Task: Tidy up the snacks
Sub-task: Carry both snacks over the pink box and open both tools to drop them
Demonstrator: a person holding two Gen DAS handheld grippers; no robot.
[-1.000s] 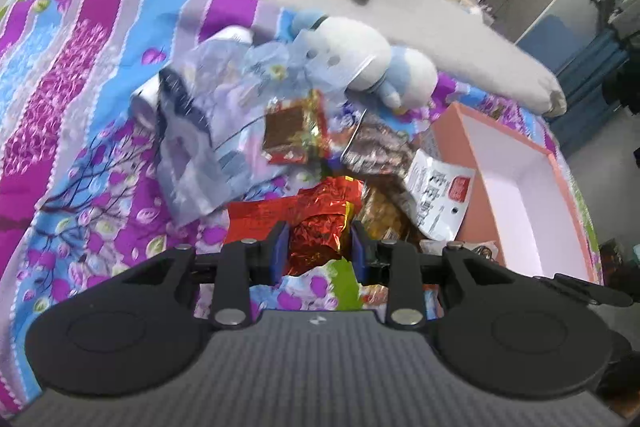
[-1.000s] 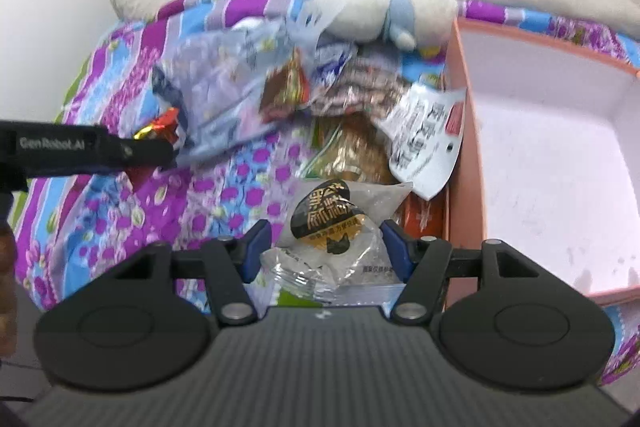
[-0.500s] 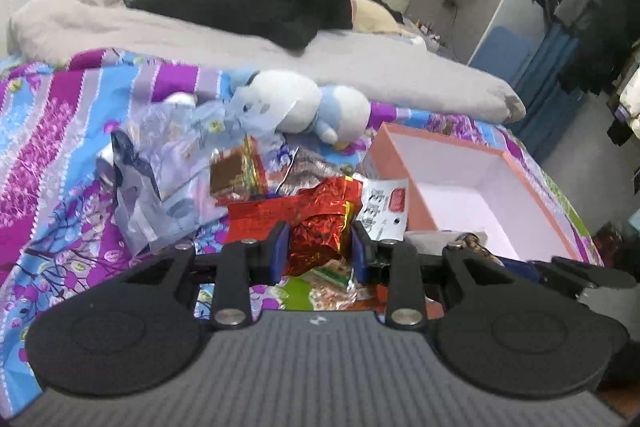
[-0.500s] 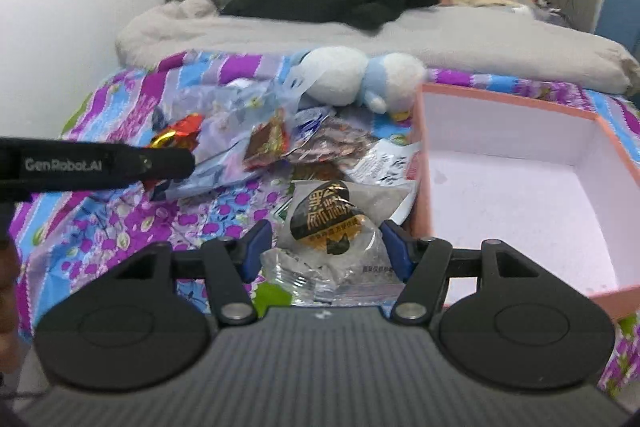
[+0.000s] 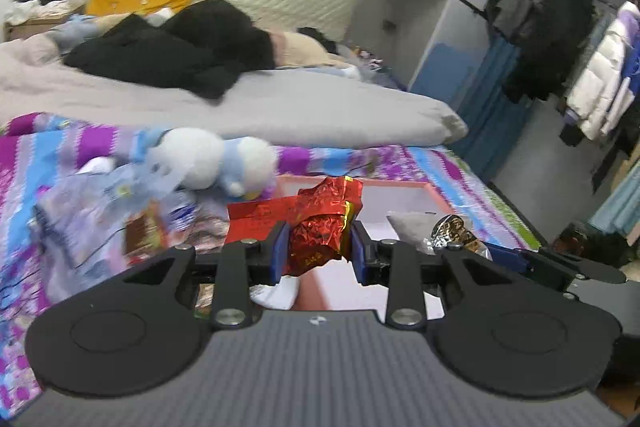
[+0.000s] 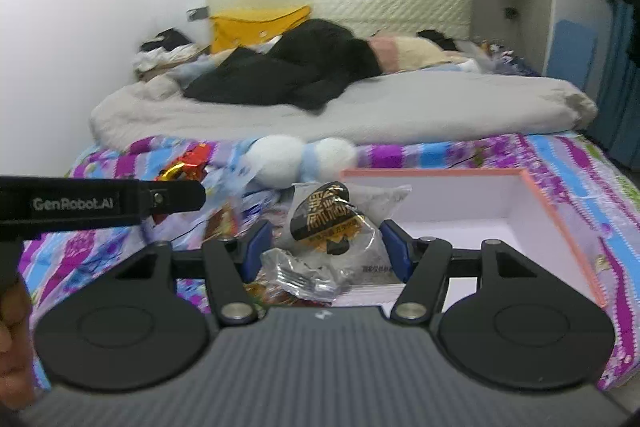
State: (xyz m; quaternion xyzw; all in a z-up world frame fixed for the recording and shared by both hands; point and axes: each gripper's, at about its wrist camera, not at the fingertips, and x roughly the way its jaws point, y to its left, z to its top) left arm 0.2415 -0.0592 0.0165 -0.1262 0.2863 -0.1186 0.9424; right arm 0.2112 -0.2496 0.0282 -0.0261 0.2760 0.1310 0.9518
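Observation:
My left gripper point(image 5: 318, 251) is shut on a crinkled red foil snack packet point(image 5: 320, 223), lifted above the bed beside the pink-rimmed white box point(image 5: 400, 193). My right gripper point(image 6: 326, 251) is shut on a clear snack bag with a black and gold label point(image 6: 324, 223), held up near the left wall of the same box point(image 6: 460, 199). The right gripper point(image 5: 504, 257) with its bag shows at the right of the left wrist view. The left gripper point(image 6: 180, 193) with the red packet point(image 6: 186, 165) reaches in from the left of the right wrist view. More wrapped snacks point(image 5: 152, 227) lie in a pile left of the box.
A white and blue plush toy point(image 5: 212, 161) lies behind the snack pile on the purple and blue patterned sheet point(image 6: 460, 151). A grey duvet point(image 6: 360, 115) with black clothing point(image 6: 288, 71) lies beyond. A wardrobe and hanging clothes point(image 5: 592, 83) stand at the right.
Both grippers rose with their packets and tilted up, so the headboard and room came into view. The left gripper with the red packet shifted right, over the box's near side.

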